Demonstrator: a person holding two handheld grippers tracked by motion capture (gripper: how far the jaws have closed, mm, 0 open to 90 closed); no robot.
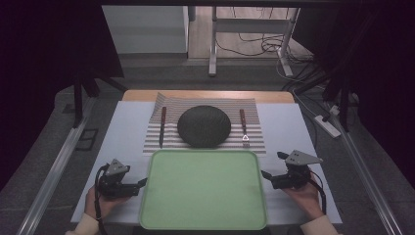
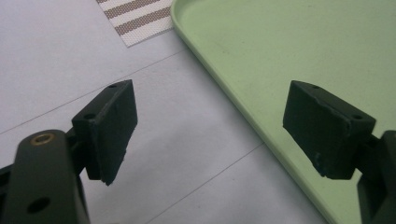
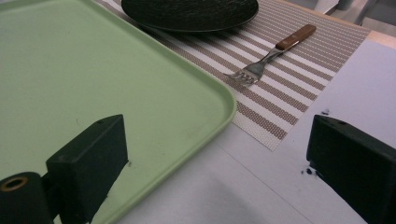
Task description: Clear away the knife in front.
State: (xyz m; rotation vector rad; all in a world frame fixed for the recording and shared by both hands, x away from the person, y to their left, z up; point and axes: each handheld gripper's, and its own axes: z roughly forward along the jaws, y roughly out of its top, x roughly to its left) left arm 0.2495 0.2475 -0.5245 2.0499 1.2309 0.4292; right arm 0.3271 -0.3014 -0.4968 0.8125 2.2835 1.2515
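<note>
The green tray (image 1: 203, 191) lies between my two grippers, left gripper (image 1: 143, 182) and right gripper (image 1: 264, 174) each beside a short edge, jaws spread, pinching nothing.

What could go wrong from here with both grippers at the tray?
1. The tray has a low rim; each open gripper, left and right, sits at a side edge, so a shallow grip may slip.
2. Uneven lift could tilt the tray.
3. Pushing it forward may shift the mat and the fork.
</note>
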